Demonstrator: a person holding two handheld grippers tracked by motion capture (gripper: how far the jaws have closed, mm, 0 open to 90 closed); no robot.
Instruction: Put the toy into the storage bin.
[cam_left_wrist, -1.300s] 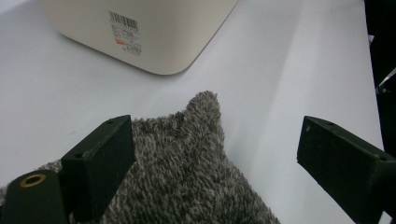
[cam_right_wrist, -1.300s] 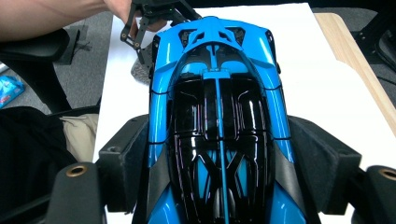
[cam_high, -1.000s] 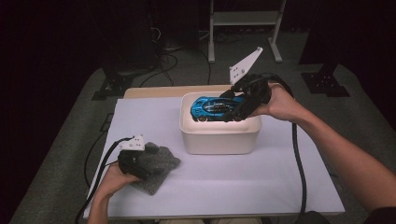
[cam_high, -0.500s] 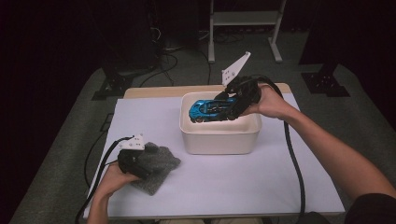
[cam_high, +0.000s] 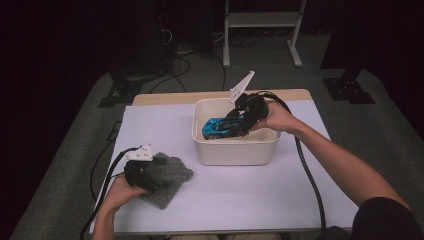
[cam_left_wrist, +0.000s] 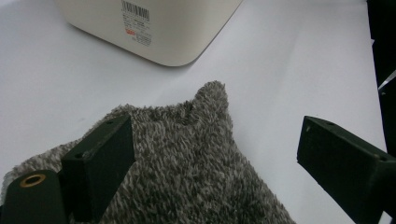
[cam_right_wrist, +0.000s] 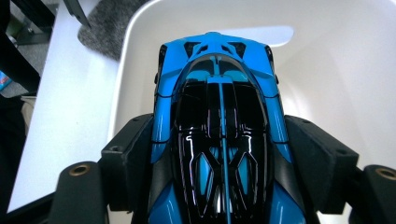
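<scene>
A glossy blue and black toy car (cam_high: 222, 127) hangs nose-left inside the top of a white plastic bin (cam_high: 235, 150). My right gripper (cam_high: 241, 121) is shut on its flanks. In the right gripper view both jaws press the sides of the car (cam_right_wrist: 219, 102) above the bin's pale floor (cam_right_wrist: 327, 70). A grey fuzzy cloth (cam_high: 170, 181) lies at the near left of the table. My left gripper (cam_high: 149, 175) rests on it, open. In the left gripper view the jaws of the left gripper (cam_left_wrist: 215, 133) stand wide apart over the cloth (cam_left_wrist: 187, 158), one jaw on the pile.
The bin (cam_left_wrist: 154, 23) stands just beyond the cloth, its barcode label facing the left gripper. A white sheet (cam_high: 240, 200) covers the tabletop. Cables trail from both grippers off the near edge. Dark stands and a white frame rise behind the table.
The right hand has sunk and shifted left, bringing the blue car down into the mouth of the bin. The left hand and the cloth have stayed where they were.
</scene>
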